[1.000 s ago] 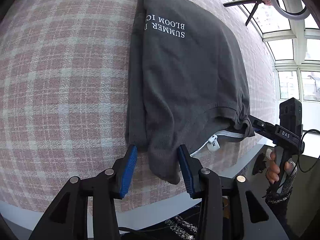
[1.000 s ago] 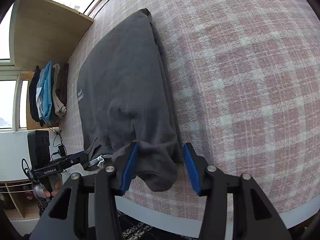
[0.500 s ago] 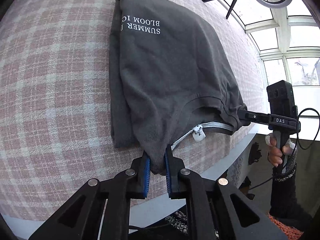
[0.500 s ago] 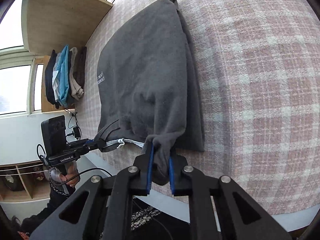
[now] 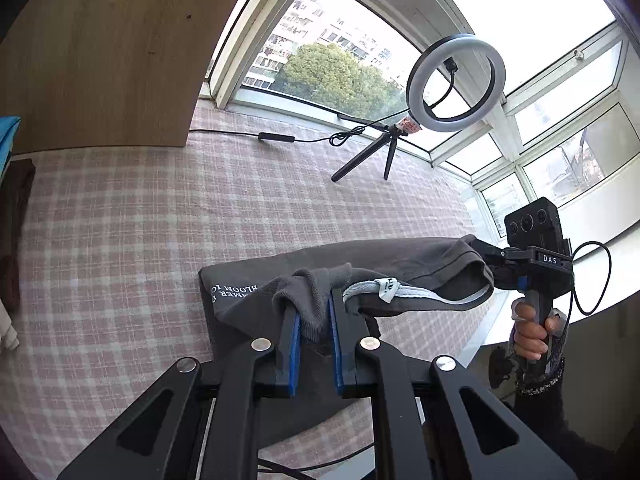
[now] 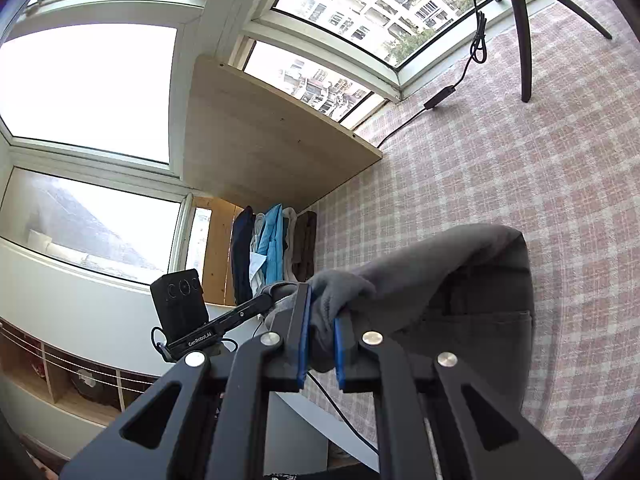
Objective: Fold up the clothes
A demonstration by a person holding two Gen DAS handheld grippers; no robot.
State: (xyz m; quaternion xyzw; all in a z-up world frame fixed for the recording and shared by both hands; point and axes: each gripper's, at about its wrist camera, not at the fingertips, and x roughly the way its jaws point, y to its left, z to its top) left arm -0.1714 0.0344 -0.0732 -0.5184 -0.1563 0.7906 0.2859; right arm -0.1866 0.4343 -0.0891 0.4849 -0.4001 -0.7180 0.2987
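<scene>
Dark grey T-shirt (image 5: 400,256), one only, with white lettering and a pale neck tape, hung lifted above the pink plaid cloth (image 5: 120,220). Left gripper (image 5: 313,312) clamped on one bunched corner; right gripper (image 5: 486,258) gripping the other, beyond the neckline.

Seen again from the right wrist: T-shirt (image 6: 460,272) draped over the plaid, right gripper (image 6: 320,320) pinched on its fabric, left gripper (image 6: 268,300) alongside.

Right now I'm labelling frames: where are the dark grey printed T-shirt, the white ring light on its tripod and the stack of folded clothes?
dark grey printed T-shirt (image 5: 400,258): left wrist view, lifted collar edge.
white ring light on its tripod (image 5: 416,80): left wrist view, ring's left rim.
stack of folded clothes (image 6: 272,244): right wrist view, blue garment.
</scene>
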